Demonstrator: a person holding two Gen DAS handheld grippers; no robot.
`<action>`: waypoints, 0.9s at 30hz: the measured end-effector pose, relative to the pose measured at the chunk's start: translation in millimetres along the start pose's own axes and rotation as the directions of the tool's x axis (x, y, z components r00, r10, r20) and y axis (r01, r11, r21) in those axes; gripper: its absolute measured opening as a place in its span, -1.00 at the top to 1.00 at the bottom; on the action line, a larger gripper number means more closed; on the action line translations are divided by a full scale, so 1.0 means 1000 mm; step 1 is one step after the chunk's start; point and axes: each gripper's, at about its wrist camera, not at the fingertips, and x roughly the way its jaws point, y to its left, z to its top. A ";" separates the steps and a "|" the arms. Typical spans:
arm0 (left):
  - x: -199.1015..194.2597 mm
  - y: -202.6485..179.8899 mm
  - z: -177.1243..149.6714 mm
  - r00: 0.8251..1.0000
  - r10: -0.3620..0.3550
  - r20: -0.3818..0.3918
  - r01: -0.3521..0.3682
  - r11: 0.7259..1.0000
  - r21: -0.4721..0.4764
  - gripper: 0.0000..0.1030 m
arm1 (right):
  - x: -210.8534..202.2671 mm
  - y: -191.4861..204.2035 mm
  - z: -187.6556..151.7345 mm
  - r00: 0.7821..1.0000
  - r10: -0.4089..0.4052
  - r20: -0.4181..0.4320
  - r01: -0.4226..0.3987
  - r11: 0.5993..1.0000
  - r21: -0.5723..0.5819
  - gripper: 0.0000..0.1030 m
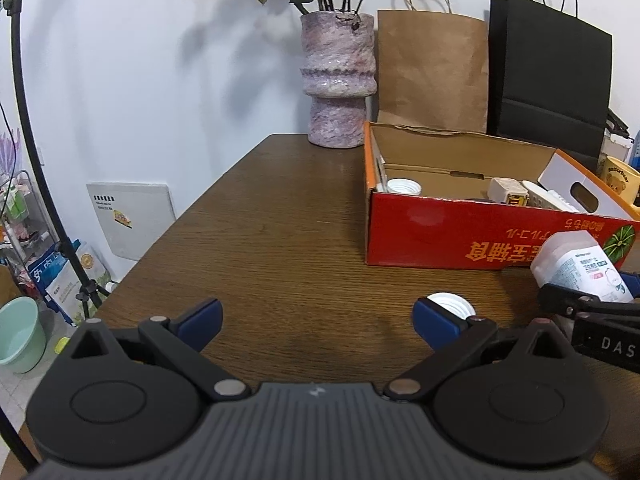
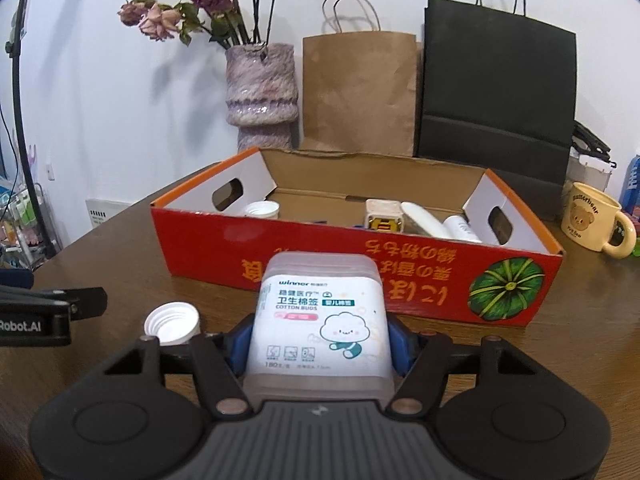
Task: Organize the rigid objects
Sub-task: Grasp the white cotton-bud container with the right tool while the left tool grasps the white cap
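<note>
My right gripper (image 2: 318, 346) is shut on a clear cotton buds box (image 2: 320, 320) with a white label, held above the table in front of the red cardboard box (image 2: 360, 276). The cotton buds box also shows in the left wrist view (image 1: 580, 268). My left gripper (image 1: 318, 320) is open and empty over the table. A white threaded cap (image 1: 450, 306) lies on the table by its right finger; it also shows in the right wrist view (image 2: 173, 322). The red box (image 1: 440, 232) holds another white cap (image 2: 262, 210), a beige charger (image 2: 383, 216) and white tubes (image 2: 424, 220).
A pink vase (image 2: 262, 92) with dried roses, a brown paper bag (image 2: 360, 92) and a black paper bag (image 2: 496, 92) stand behind the red box. A yellow bear mug (image 2: 592, 222) stands at the right. The table's left edge (image 1: 192, 208) drops to floor clutter and a green bucket (image 1: 20, 336).
</note>
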 end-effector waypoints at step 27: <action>0.038 -0.076 -0.007 0.997 0.005 -0.083 0.005 0.993 0.119 -1.00 | -0.021 -0.073 -0.002 0.995 -0.083 0.059 0.080 0.996 0.050 -0.24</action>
